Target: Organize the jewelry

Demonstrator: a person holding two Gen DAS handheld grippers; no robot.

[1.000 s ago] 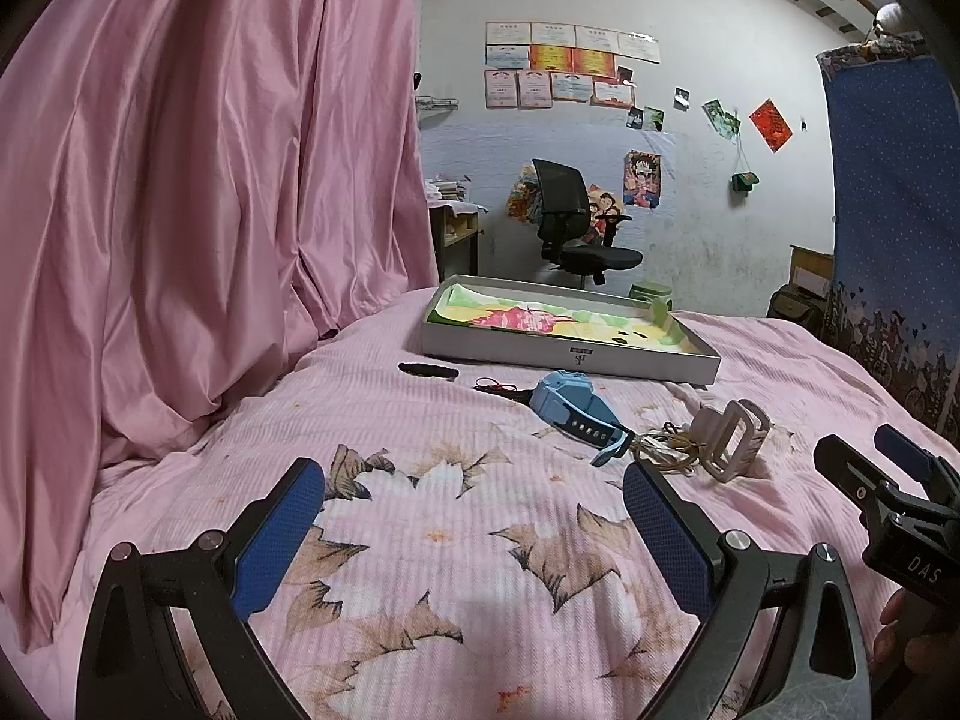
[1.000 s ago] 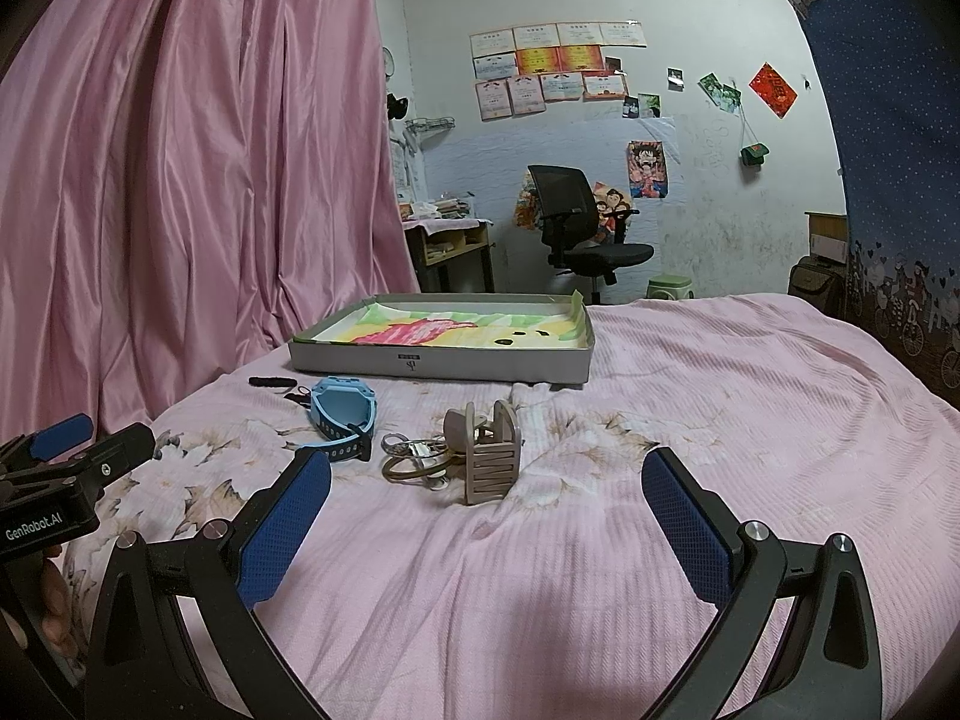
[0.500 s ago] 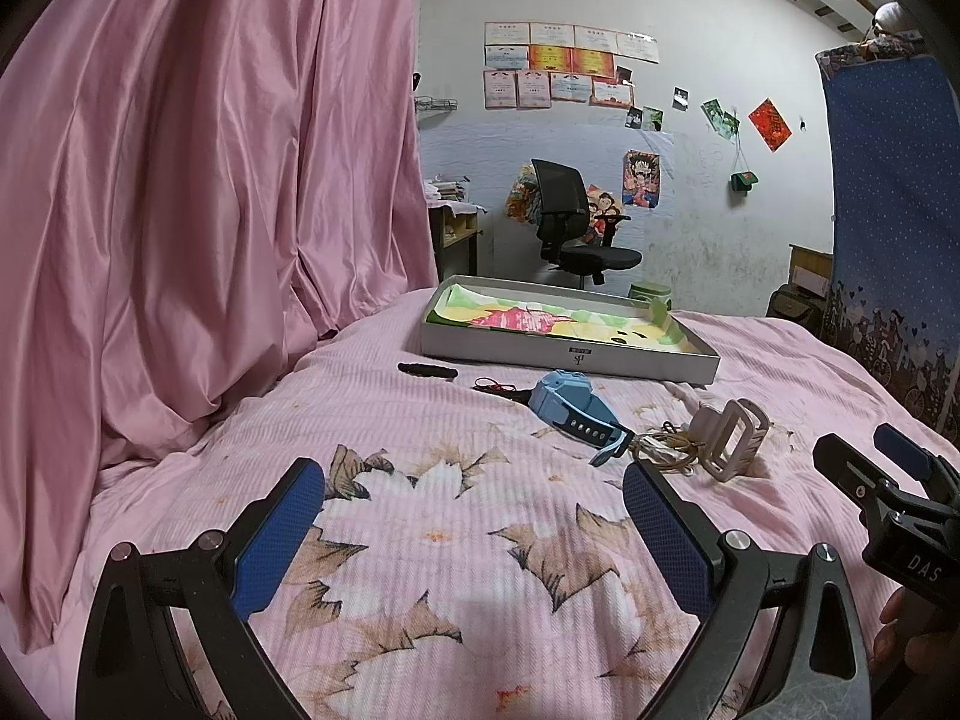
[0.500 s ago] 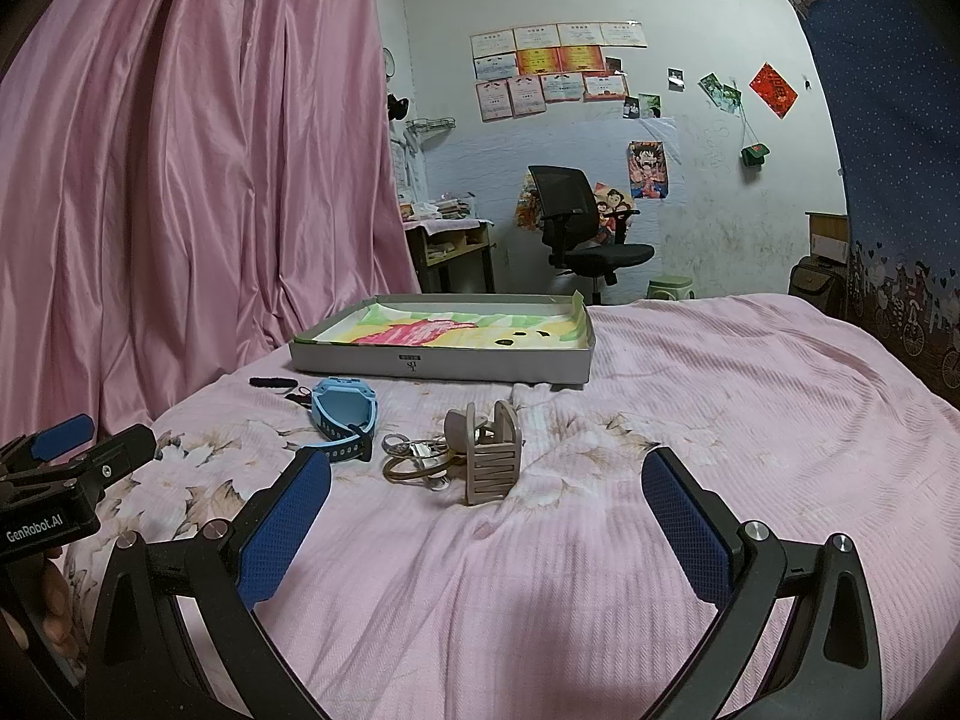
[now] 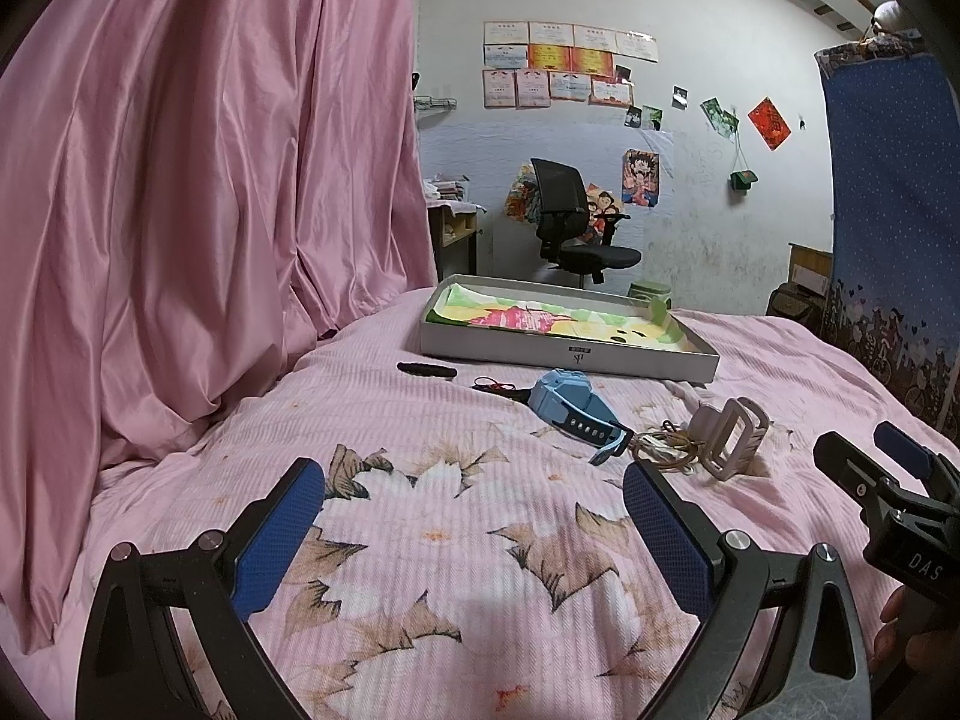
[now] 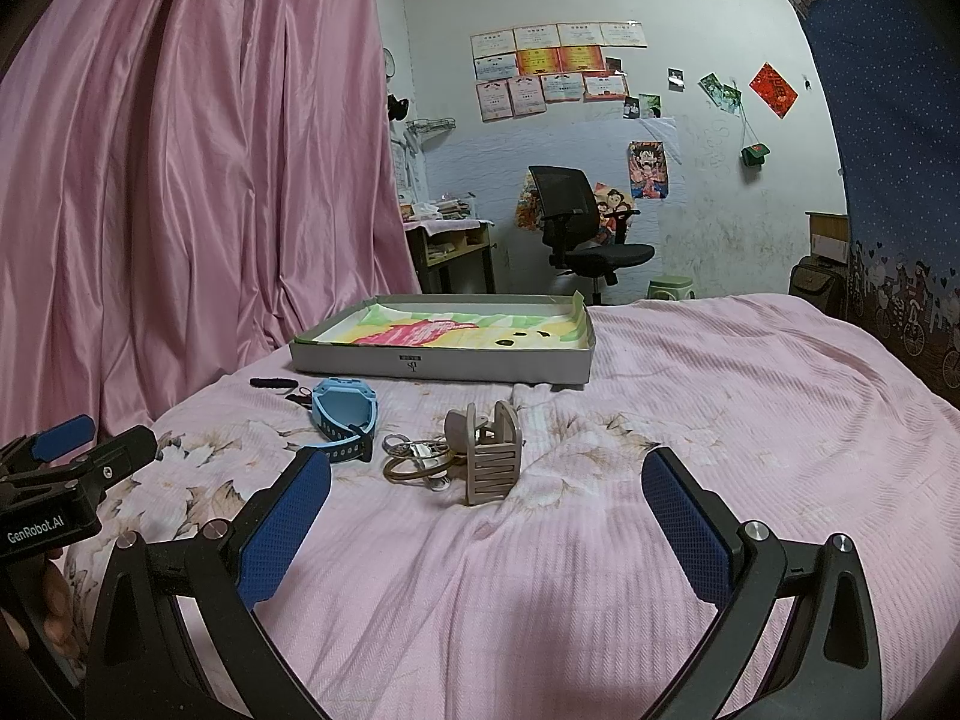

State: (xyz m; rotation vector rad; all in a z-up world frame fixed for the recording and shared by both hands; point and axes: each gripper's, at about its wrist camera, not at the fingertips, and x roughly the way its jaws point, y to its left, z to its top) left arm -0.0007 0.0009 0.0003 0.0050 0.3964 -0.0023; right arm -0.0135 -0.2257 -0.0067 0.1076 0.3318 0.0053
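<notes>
- Both of your grippers are hovering low over the bed (image 6: 750,396), jaws spread wide apart, nothing between them. Left gripper (image 5: 474,534), right gripper (image 6: 486,516).
- Jewelry is lying loose on the bedspread, none of it in the tray (image 6: 441,365) that I can make out; a few dark specks on the tray liner are too small to identify.
- In the right wrist view: beige hair claw clip (image 6: 489,456) is sitting dead ahead at 12 o'clock, upright, touching a bundle of rings (image 6: 417,459) at its 9 o'clock.
- Blue watch (image 6: 345,420) is lying at 10 o'clock, just beside the rings. Thin black stick-like item (image 6: 273,383) and a small red-and-black piece (image 5: 495,385) are lying further out at 10 to 11 o'clock, close to the tray's front wall.
- Tray is sitting at 12 o'clock beyond everything, open side up, colourful liner inside.
- Judgement: you are sitting at the approach step, first pick not yet made.
- Next move likely calls for advancing the right gripper straight at the claw clip, squaring the jaws across its narrow body, closing, then carrying it over the front wall into the tray.
- Risk: the rings are touching the clip and may be dragging along or snagging. Soft bedspread is giving under pressure, so keep the fingertips shallow.
</notes>
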